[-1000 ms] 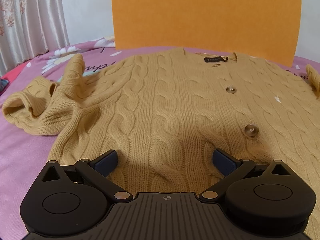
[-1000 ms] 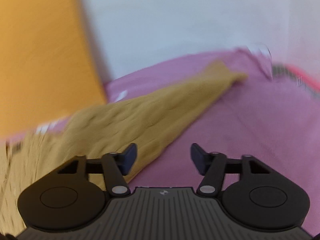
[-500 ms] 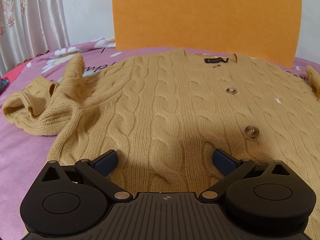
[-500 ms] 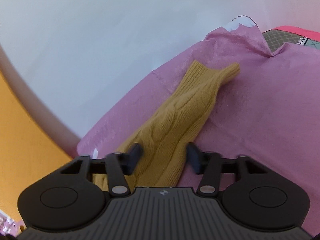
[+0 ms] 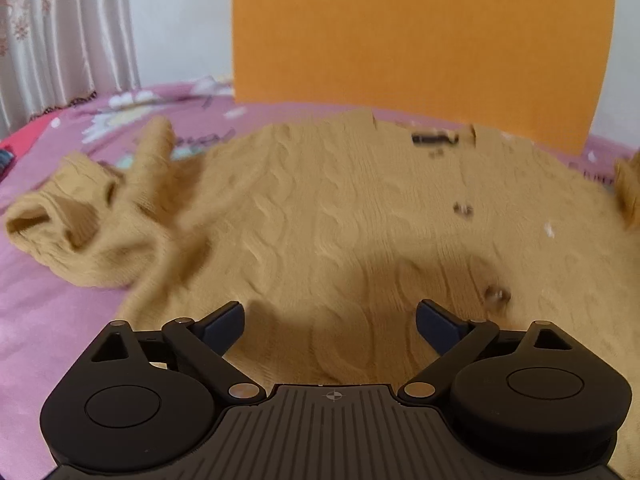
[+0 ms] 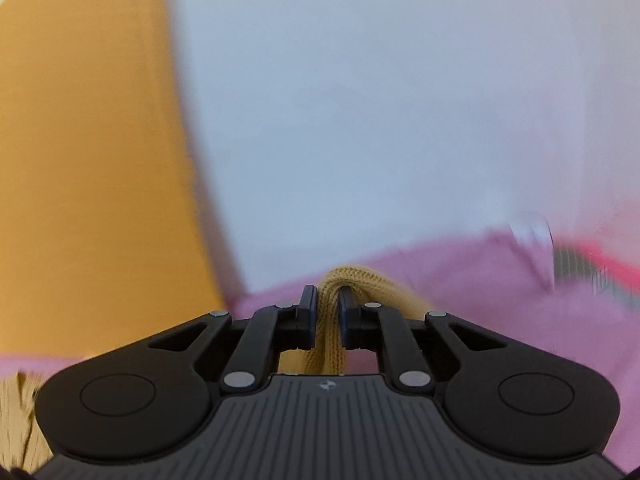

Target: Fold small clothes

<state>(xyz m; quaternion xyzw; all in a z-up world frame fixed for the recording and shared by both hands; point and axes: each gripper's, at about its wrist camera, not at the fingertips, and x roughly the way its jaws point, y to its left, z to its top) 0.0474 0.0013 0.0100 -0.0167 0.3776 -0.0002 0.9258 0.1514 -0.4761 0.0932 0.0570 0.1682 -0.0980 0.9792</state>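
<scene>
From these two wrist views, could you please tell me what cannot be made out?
- Left wrist view: the cardigan buttons and neck label are motion-blurred; its hem is hidden behind the open left tool.
- Right wrist view: the right tool is shut on the sleeve; the tool body hides most of the sleeve.
- Bedsheet edge: blurred.

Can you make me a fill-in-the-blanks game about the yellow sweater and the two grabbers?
1. The right gripper is shut on the sweater's ____.
2. The left gripper hangs over the sweater with its jaws ____.
3. The sweater lies on a ____ bedsheet.
4. Behind the sweater stands a big ____ board.

Missing words: sleeve; open; pink; orange
</scene>
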